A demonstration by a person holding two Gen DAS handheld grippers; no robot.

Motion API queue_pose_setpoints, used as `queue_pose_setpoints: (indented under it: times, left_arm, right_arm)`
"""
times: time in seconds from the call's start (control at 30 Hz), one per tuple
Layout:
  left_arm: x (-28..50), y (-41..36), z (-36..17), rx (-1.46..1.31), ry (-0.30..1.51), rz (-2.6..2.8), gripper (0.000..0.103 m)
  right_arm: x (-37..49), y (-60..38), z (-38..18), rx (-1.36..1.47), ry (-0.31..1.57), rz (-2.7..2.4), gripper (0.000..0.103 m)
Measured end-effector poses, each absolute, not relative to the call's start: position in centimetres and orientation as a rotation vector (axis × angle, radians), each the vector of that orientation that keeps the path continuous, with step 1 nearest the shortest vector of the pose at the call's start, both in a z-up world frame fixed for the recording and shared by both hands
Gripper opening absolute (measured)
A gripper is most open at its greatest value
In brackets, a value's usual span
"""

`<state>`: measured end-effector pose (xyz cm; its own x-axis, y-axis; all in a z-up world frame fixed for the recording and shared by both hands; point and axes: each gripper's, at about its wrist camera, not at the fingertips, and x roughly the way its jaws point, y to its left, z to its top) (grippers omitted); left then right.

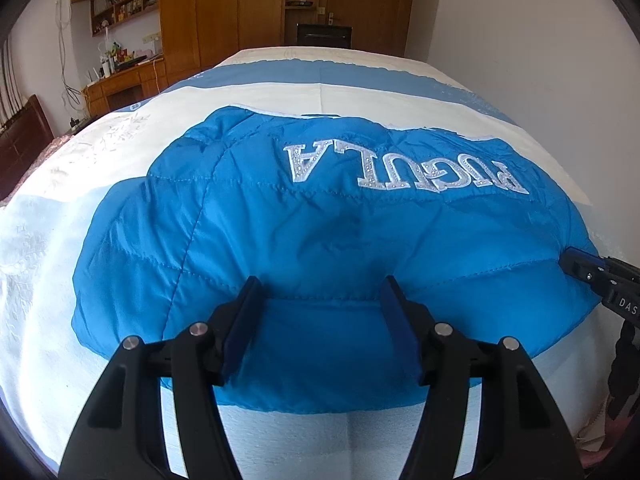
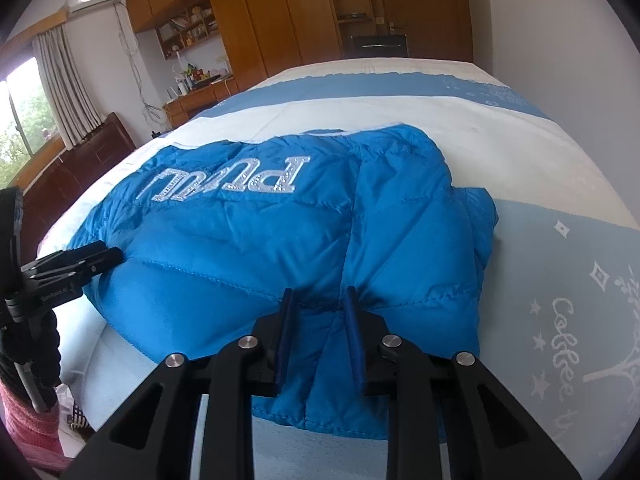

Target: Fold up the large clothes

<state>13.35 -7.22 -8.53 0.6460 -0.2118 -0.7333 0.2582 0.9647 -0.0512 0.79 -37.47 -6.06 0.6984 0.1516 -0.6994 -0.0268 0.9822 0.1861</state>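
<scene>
Left gripper [image 1: 320, 292] spread wide over my puffy blue quilted jacket [image 1: 320, 232]; right gripper [image 2: 318, 300] narrower, straddling its hem fold, grip uncertain.

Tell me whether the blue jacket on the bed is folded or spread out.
Folded, at least partly: the blue jacket lies as a compact rounded bundle on the bed, no sleeves showing, with a doubled layer at its right edge in the right wrist view.

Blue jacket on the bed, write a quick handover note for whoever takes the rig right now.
Left tongs: open, fingers either side of the near edge of the blue jacket.
Right tongs: narrower gap, around a ridge of fabric at that edge; grip not confirmed.
Jacket lies on the bed, lettering up, sides apparently folded in.
Left: probably lift the near edge and fold it away.
</scene>
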Motion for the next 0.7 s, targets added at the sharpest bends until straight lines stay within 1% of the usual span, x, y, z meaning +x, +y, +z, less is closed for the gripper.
queue_pose_setpoints:
  times: [0.3, 0.7]
  left_arm:
    - [13.2, -7.1, -9.3, 0.059, 0.818, -0.253, 0.061]
    - [12.8, -7.3, -9.2, 0.058, 0.807, -0.232, 0.061]
  right_arm:
    - [0.3, -37.1, -7.2, 0.155, 0.758, 0.082, 0.024]
    - [0.5, -37.4, -7.3, 0.166, 0.76, 0.088, 0.024]
